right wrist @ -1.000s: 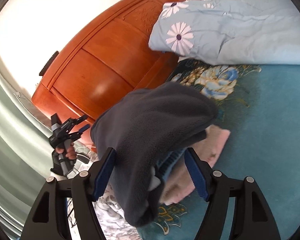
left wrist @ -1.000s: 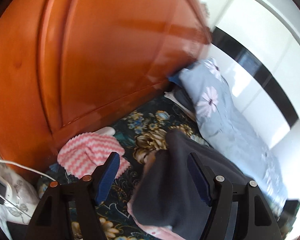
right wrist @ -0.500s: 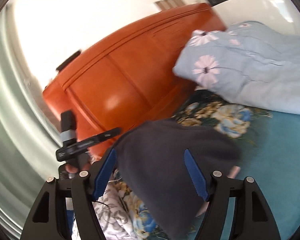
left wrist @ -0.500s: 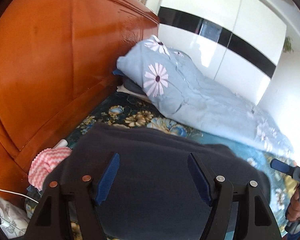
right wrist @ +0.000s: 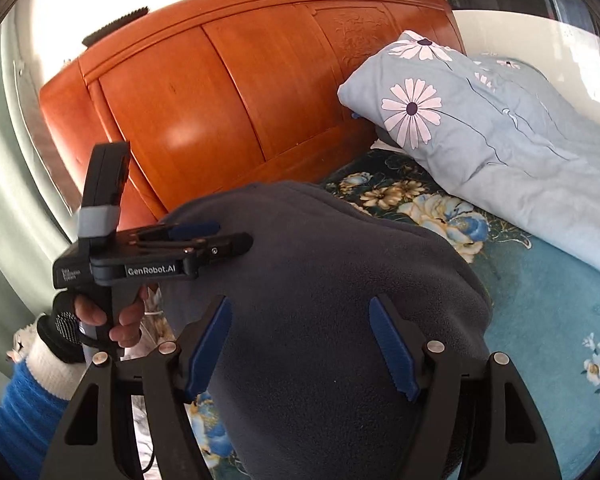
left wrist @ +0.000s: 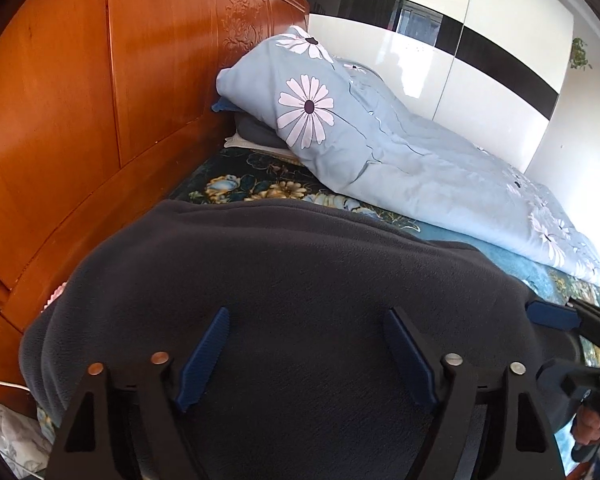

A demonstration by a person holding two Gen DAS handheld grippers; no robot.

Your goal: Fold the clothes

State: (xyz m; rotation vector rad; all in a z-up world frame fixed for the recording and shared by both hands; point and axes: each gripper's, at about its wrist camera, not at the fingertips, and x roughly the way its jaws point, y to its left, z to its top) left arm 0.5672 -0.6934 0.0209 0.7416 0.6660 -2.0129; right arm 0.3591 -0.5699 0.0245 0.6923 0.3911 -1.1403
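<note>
A dark grey fleece garment (left wrist: 300,272) spreads wide over the flowered bedspread (left wrist: 240,184) and fills the lower half of both views. My left gripper (left wrist: 308,316) hovers over it. Its jaws are opening; fleece lies between the blue pads (left wrist: 204,352), which stand clear of it. In the right wrist view the left gripper (right wrist: 204,236) sits at the left edge of the fleece (right wrist: 320,280), held by a hand (right wrist: 112,320). My right gripper (right wrist: 300,304) stands open over the fleece, pads apart. It also shows at the right edge as the right gripper (left wrist: 552,316).
An orange wooden headboard (left wrist: 100,120) runs along the left. A light blue quilt with daisies (left wrist: 380,148) lies along the far side of the bed. A pink-and-white cloth (left wrist: 56,292) peeks out by the headboard. White wardrobe doors (left wrist: 480,80) stand behind.
Both views have rolled level. The fleece, bunched and hanging over a pink garment before, now lies spread wide. The left jaws stand wider apart. The two grippers have come closer together.
</note>
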